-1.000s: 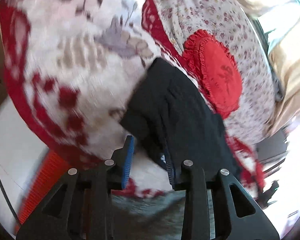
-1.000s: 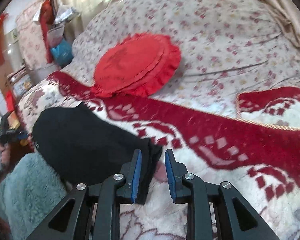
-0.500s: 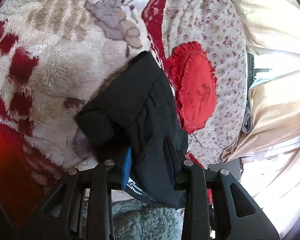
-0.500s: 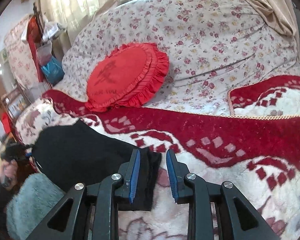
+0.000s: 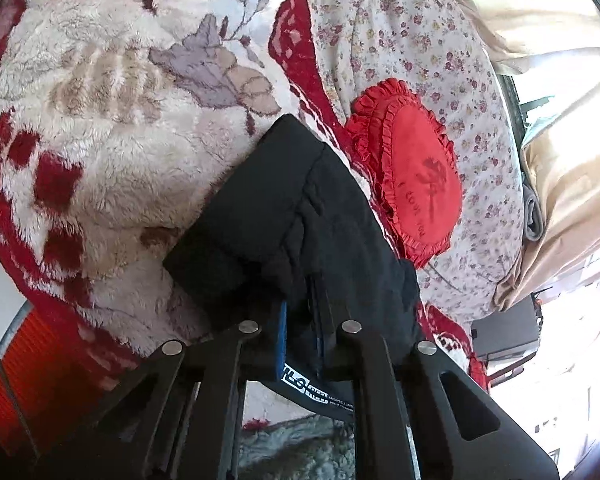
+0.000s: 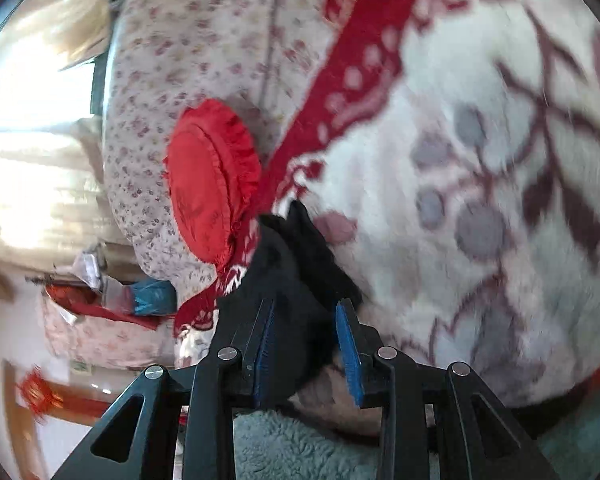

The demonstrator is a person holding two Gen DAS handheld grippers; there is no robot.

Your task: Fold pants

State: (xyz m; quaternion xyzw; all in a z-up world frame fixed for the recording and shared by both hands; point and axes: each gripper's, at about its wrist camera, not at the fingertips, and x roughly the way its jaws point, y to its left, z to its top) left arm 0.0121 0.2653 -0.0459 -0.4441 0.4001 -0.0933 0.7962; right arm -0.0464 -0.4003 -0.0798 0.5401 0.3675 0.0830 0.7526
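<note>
Fluffy white-and-red blanket covers the bed, with a flowered quilt and a round red cushion behind it. Folded black pants lie on the blanket beside the cushion, their long axis running away from the left gripper toward the blanket's red border. Half a second ago the left jaws stood wider around the fabric; now they are clenched on the near edge of the pants, its printed label hanging below. Since then the right view has rolled sideways and blurred. The right gripper has its jaws spread apart, straddling a bunched end of the pants.
</note>
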